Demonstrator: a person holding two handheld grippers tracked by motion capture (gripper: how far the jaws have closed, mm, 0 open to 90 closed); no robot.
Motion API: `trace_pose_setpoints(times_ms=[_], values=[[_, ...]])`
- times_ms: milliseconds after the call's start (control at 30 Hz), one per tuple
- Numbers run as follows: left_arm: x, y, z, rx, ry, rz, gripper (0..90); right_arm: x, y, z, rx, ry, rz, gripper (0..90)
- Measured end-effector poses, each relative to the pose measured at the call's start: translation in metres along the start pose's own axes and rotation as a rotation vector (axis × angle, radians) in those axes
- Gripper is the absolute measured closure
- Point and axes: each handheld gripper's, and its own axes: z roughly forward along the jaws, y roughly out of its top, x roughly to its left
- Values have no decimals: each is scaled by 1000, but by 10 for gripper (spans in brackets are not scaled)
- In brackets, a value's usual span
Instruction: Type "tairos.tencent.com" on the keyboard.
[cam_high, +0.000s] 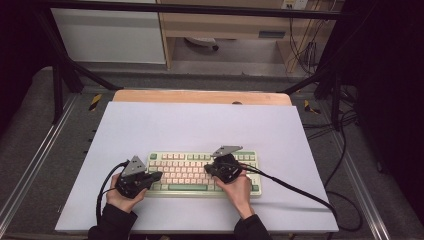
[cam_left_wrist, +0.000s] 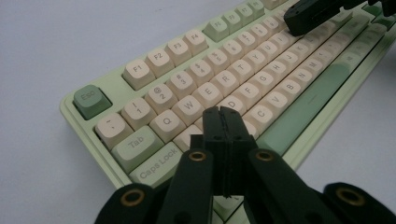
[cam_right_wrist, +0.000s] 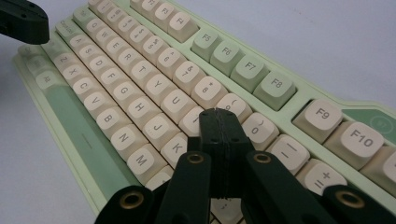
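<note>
A green-and-cream keyboard (cam_high: 202, 172) lies near the front of a pale tabletop (cam_high: 200, 125); left tongs (cam_left_wrist: 223, 114) and right tongs (cam_right_wrist: 219, 116), both pressed together and empty, hang over its keys.

Black handheld grippers, dark sleeves
Left gripper (cam_high: 156, 176) and right gripper (cam_high: 209, 169) — matte black, brass-ringed screws at the jaw pivots, grey three-cornered plates on top, black cables trailing — dark sleeve cuffs (cam_high: 112, 215).
</note>
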Motion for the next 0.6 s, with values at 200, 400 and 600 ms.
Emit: trace_pose_setpoints(times_ms=[200, 400, 600], values=[[0, -1, 1, 2, -1, -1, 900, 0, -1, 1, 2, -3, -9, 900], [0, -1, 0, -1, 1, 1, 900, 4, 0, -8, -21, 15, -15, 900], [1, -1, 0, -4, 5, -3, 900, 9, 0, -17, -35, 22, -31, 900]])
